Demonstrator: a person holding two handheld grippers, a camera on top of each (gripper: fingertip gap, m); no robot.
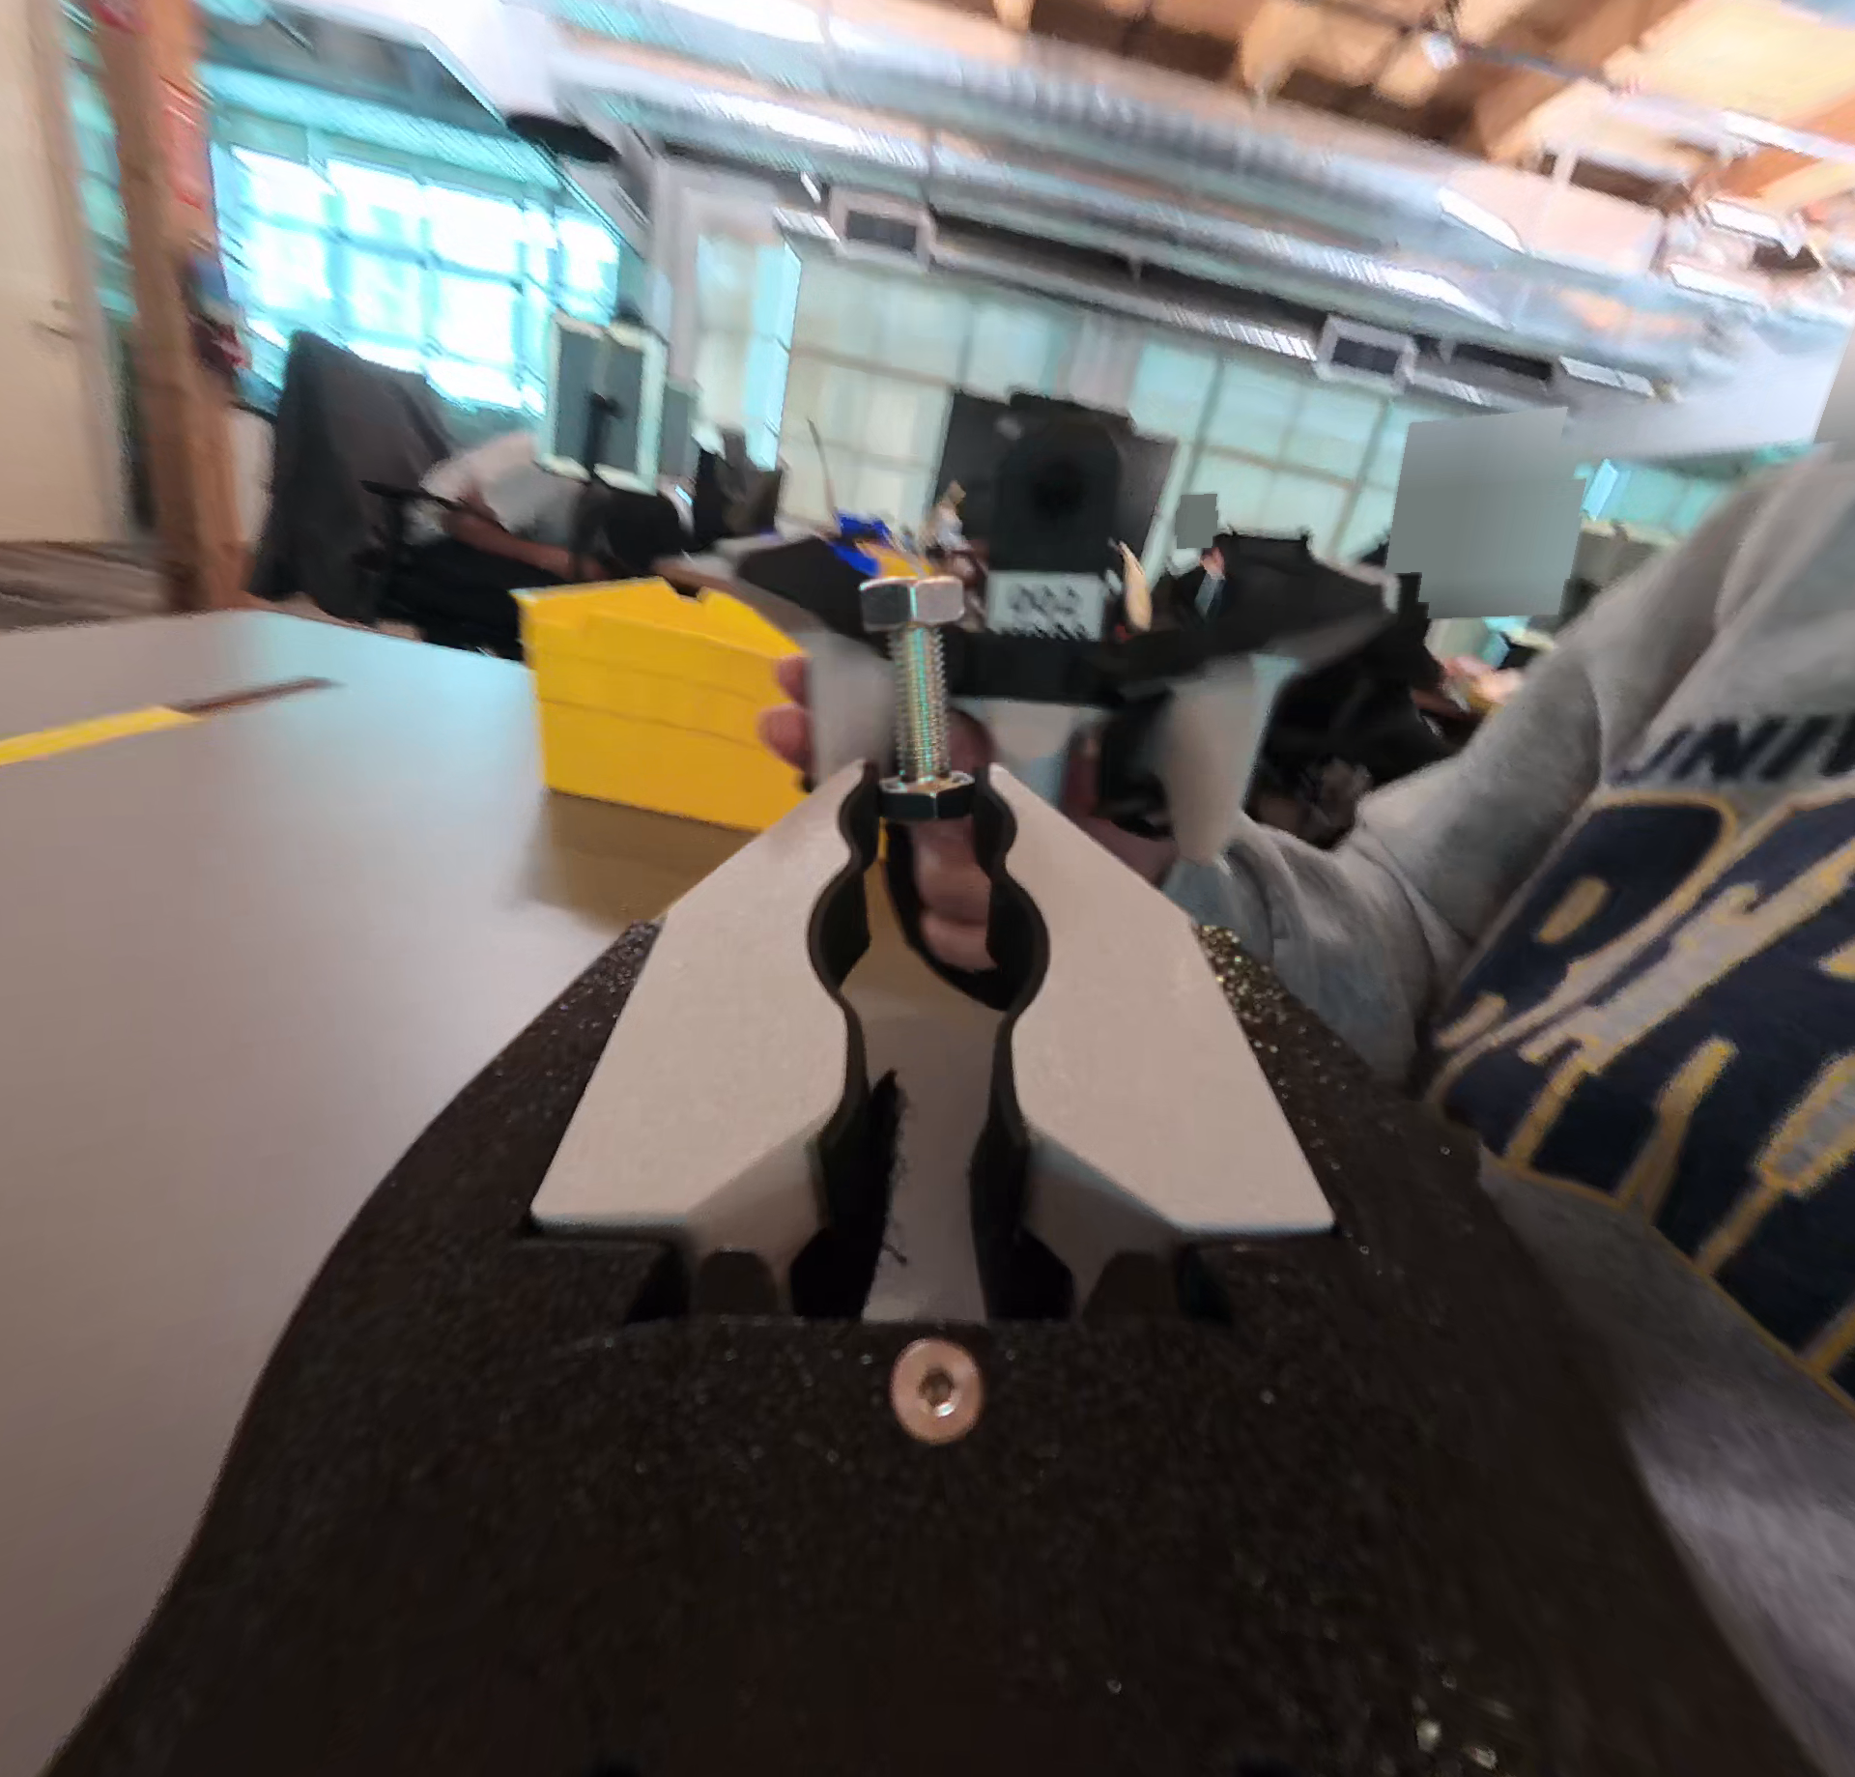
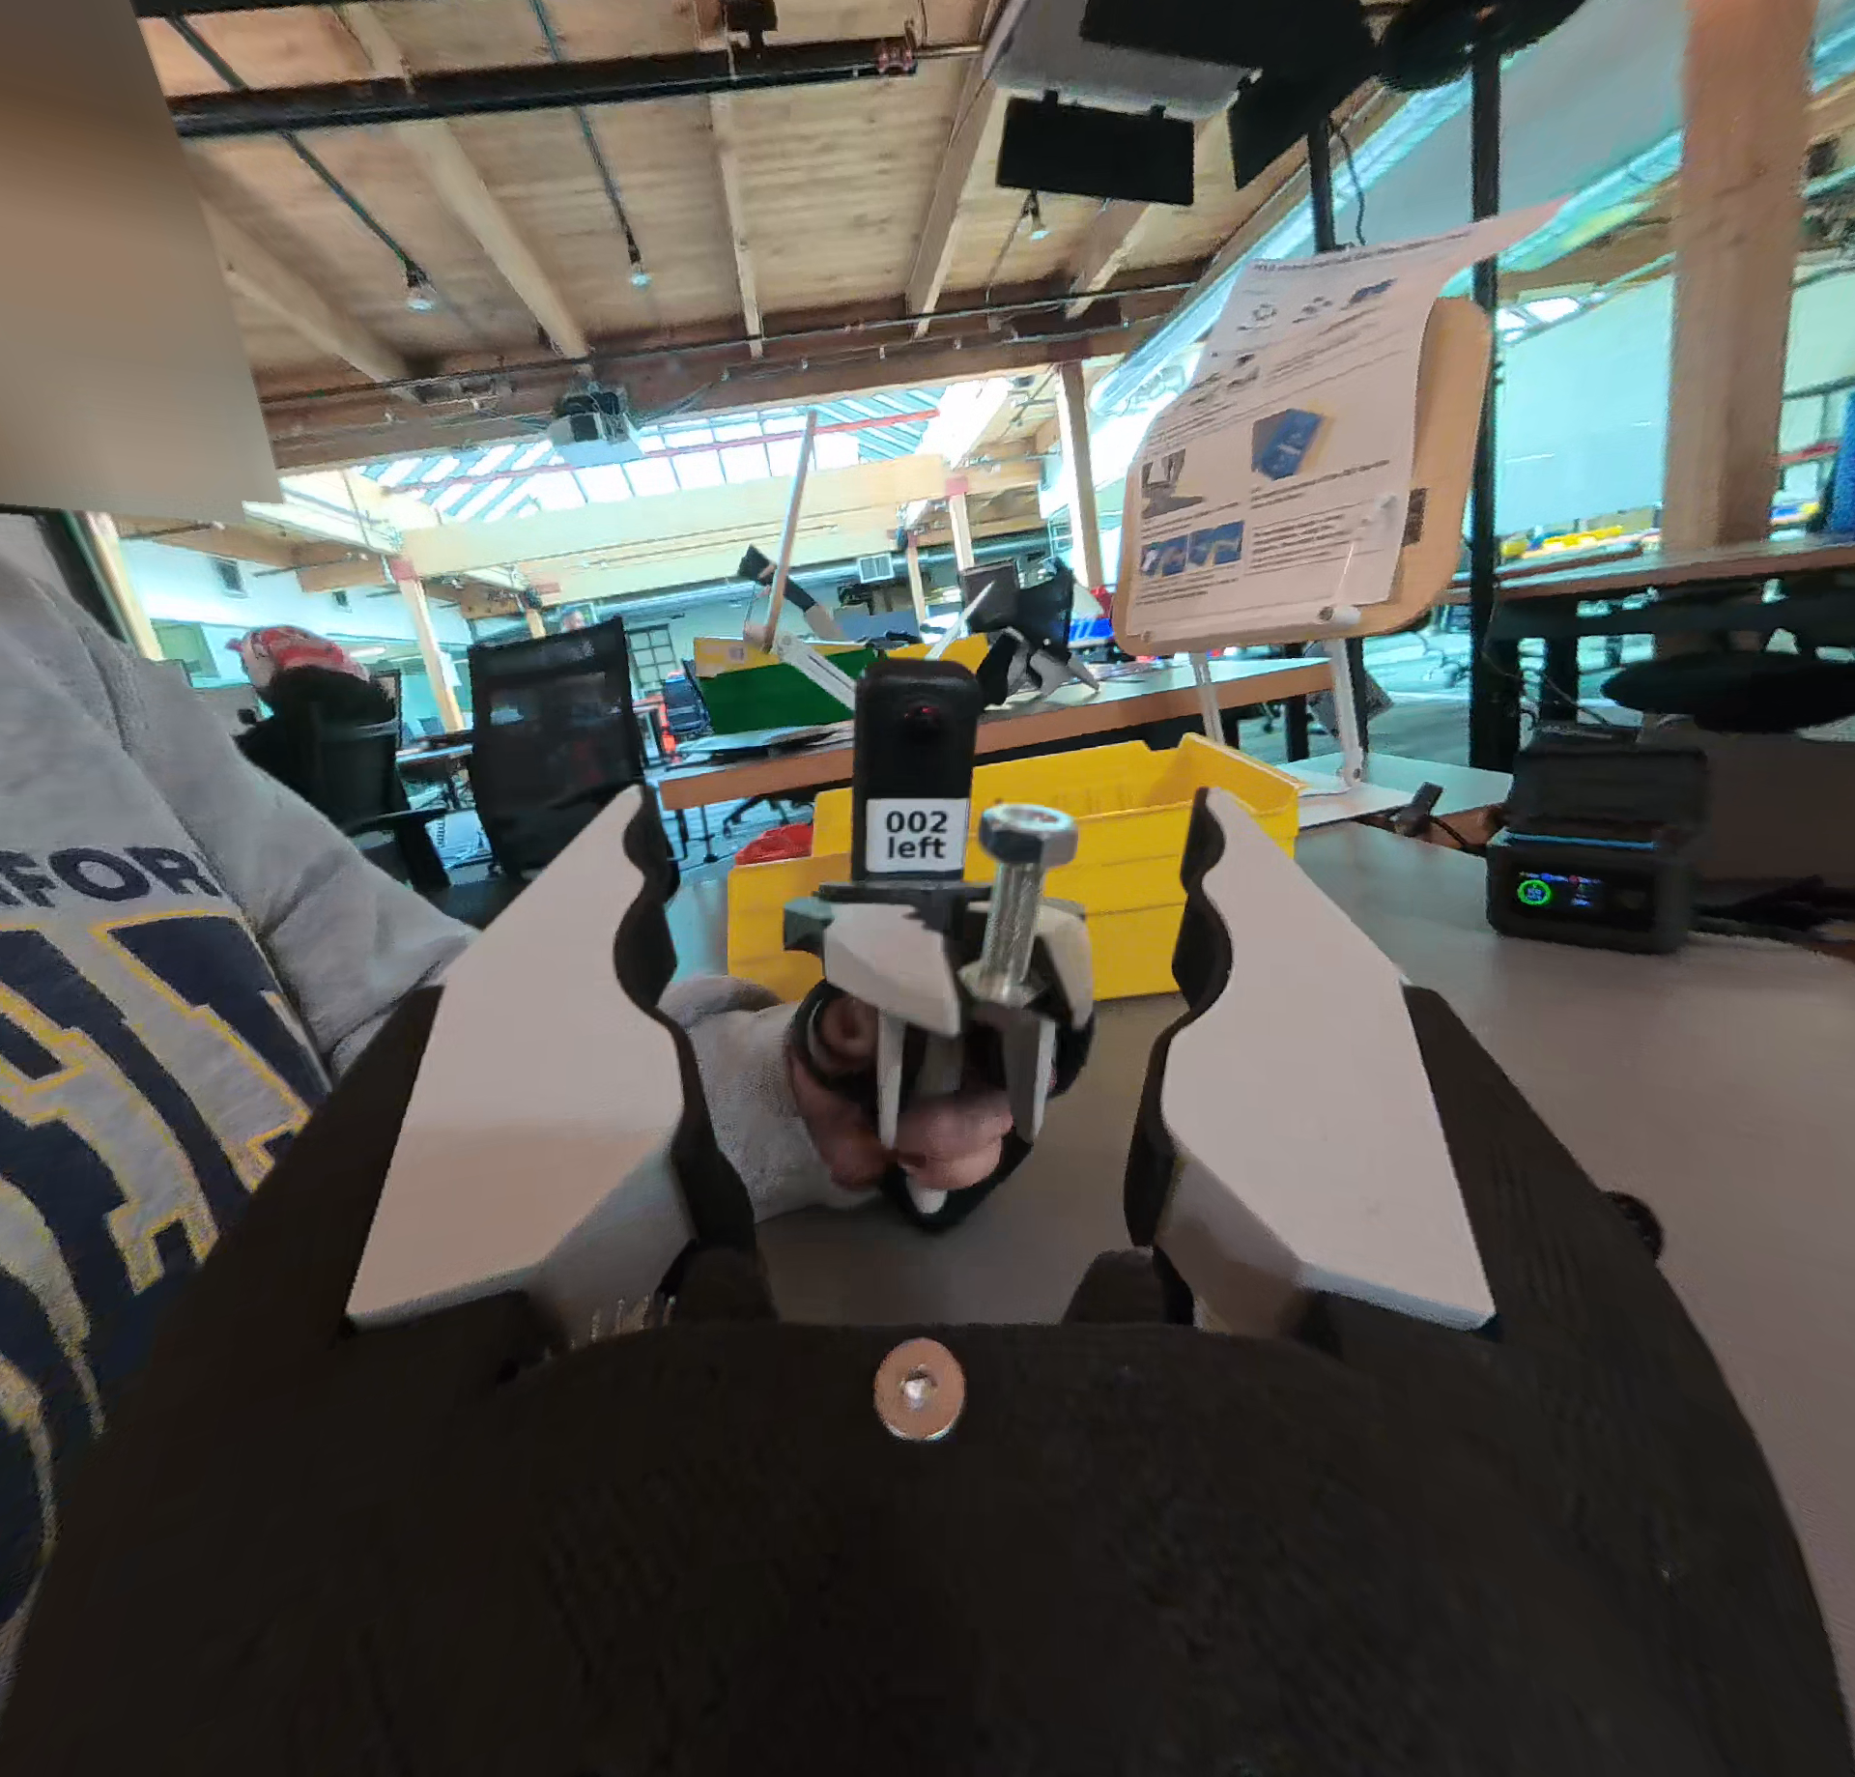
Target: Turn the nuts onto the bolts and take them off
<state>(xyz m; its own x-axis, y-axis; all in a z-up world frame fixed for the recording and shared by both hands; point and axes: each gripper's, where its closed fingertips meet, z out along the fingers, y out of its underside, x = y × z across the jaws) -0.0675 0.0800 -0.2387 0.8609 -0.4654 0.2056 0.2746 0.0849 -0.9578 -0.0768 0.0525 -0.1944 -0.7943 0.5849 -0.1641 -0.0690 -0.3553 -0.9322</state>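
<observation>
My left gripper (image 1: 925, 790) is shut on a silver hex nut (image 1: 923, 797) at its fingertips. A silver bolt (image 1: 918, 685) stands upright out of the nut, hex head on top, thread showing between head and nut. My right gripper (image 2: 923, 815) is open and empty, its grey fingers (image 2: 562, 976) wide apart. It faces the left gripper (image 2: 989, 986), which is held a short way off with the bolt (image 2: 1014, 906) tilted and the nut (image 2: 994, 988) at its base. In the left wrist view the right gripper (image 1: 1024, 725) shows behind the bolt, apart from it.
A yellow bin (image 1: 652, 705) stands on the grey table (image 1: 251, 875) behind the grippers; it also shows in the right wrist view (image 2: 1134, 845). A black device with a small screen (image 2: 1586, 886) and a paper sheet on a stand (image 2: 1295, 464) are at right. A person's grey sweatshirt (image 1: 1506, 825) is close by. One gripper's finger ends stand about 4 centimeters off the other's.
</observation>
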